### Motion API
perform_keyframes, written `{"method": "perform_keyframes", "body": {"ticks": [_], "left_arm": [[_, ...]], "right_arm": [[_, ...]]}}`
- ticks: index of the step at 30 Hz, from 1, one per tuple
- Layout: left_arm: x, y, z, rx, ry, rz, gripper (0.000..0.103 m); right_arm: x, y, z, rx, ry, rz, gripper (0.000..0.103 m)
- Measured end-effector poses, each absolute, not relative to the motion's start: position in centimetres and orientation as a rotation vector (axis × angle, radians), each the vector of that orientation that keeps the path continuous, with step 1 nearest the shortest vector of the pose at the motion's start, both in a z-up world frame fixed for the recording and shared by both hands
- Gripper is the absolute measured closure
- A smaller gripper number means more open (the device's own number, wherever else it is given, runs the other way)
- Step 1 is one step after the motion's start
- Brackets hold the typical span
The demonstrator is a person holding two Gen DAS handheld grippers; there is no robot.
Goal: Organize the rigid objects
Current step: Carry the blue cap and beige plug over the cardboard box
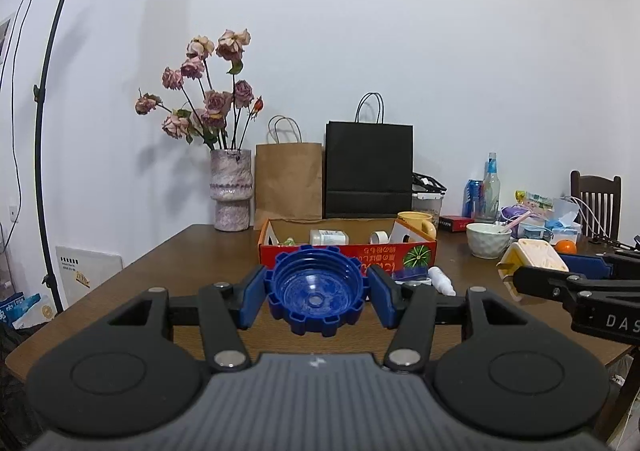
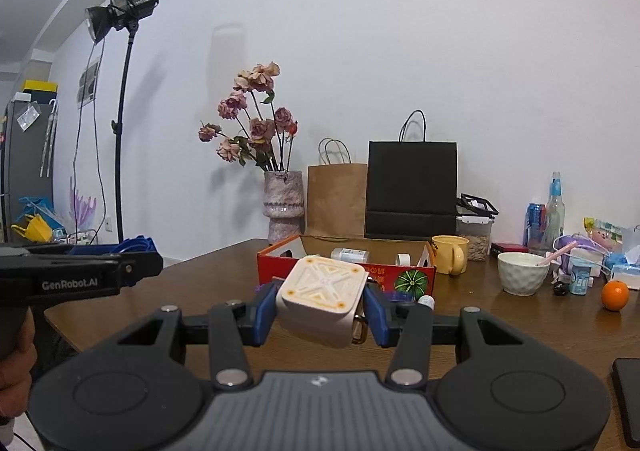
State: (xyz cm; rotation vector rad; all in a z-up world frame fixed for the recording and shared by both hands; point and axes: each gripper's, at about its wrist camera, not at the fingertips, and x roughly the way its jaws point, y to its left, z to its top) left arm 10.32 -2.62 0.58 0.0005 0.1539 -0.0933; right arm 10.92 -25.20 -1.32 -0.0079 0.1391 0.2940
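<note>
My left gripper (image 1: 316,293) is shut on a blue toothed plastic lid (image 1: 318,289), held above the wooden table (image 1: 180,259) in front of the red cardboard box (image 1: 348,253). My right gripper (image 2: 320,309) is shut on a cream square container (image 2: 322,301), held in front of the same box (image 2: 344,275). The cream container also shows at the right of the left wrist view (image 1: 534,257). The box holds a white bottle (image 1: 328,237), a tape roll (image 1: 379,237) and a small green item. A small white bottle (image 1: 442,280) lies in front of the box.
A yellow mug (image 2: 450,254), white bowl with spoon (image 2: 522,273), orange (image 2: 615,295), bottles and clutter stand at the right. A flower vase (image 2: 282,205), brown bag (image 2: 336,201) and black bag (image 2: 412,191) stand at the back. A light stand (image 2: 120,123) is at the left.
</note>
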Motion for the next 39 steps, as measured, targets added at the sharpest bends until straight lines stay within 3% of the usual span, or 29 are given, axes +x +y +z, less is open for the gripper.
{"method": "perform_keyframes", "body": {"ticks": [20,39], "left_arm": [[14.0,-2.6,0.6,-0.011,0.176,-0.088,0.048],[30.1,-3.5,3.5,-0.026,0.181,-0.099,0.048]], "right_arm": [[16.1,-25.6,-1.6,0.021,0.186,0.305,0.057],[33.7,-26.1,2.1,0.051,0.229,0.340,0.057]]}}
